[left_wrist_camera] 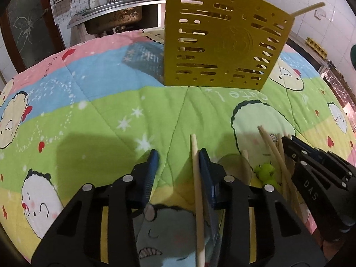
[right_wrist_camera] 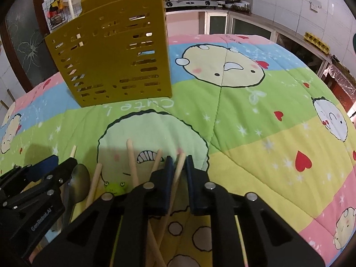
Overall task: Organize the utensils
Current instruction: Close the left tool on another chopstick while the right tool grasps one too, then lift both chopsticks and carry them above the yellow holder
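A yellow slotted utensil holder stood upright on the cartoon-print quilt toward the far edge of the desk, with a pale chopstick poking out of its top at a slant. The left claw was spread wide over the quilt near the desk's near edge; one wooden chopstick lay along the inner face of its right blue finger, touching it, though the other finger stood well clear, so nothing was clamped. The right claw was drawn narrow, its two blue fingers pinching a single wooden chopstick that ran back between them. Just beside that claw, toward the desk's near edge, a loose bundle of chopsticks lay crossing one another on the quilt, together with a small green frog-shaped piece and a metal spoon. The spoon lay between the two claws. A stove with pans stood on the kitchen counter beyond the desk.
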